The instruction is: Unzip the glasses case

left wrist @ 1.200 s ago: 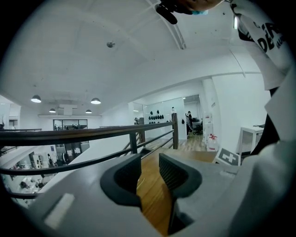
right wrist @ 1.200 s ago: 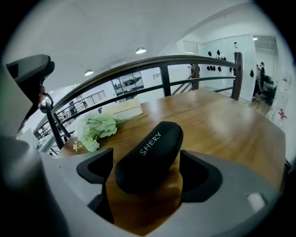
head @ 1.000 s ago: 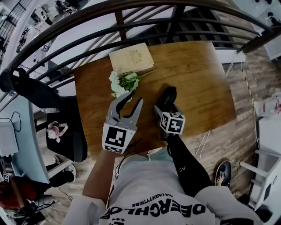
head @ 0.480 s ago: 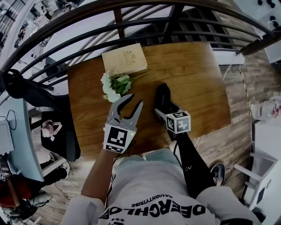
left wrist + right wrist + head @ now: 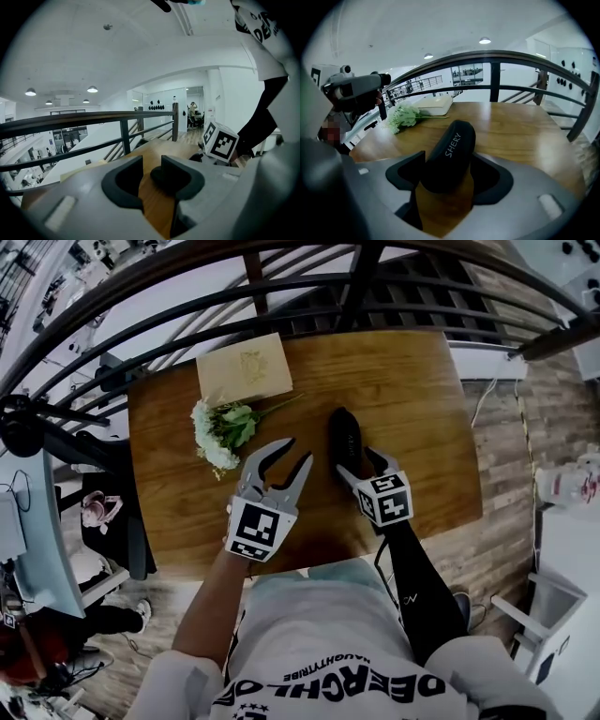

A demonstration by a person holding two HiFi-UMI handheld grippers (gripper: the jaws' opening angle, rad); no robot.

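Note:
A black glasses case (image 5: 344,439) printed SHERY (image 5: 451,152) lies lengthwise on the wooden table (image 5: 422,409). My right gripper (image 5: 360,468) straddles the case's near end, one jaw on each side. Its jaws have just been closing, and I see no firm squeeze on the case. The left gripper (image 5: 286,454) hovers open just left of the case with only table wood between its fingers (image 5: 152,176). In the left gripper view the right gripper's marker cube (image 5: 220,146) shows at the right.
A bunch of white flowers (image 5: 220,427) lies left of the left gripper, with a cream book (image 5: 244,376) behind it. A dark metal railing (image 5: 281,296) curves along the table's far edge. The table's near edge is at my waist.
Both grippers have moved forward over the table. The left one has come closer to the case. The right one has rolled, and its jaws have narrowed around the case's near end.

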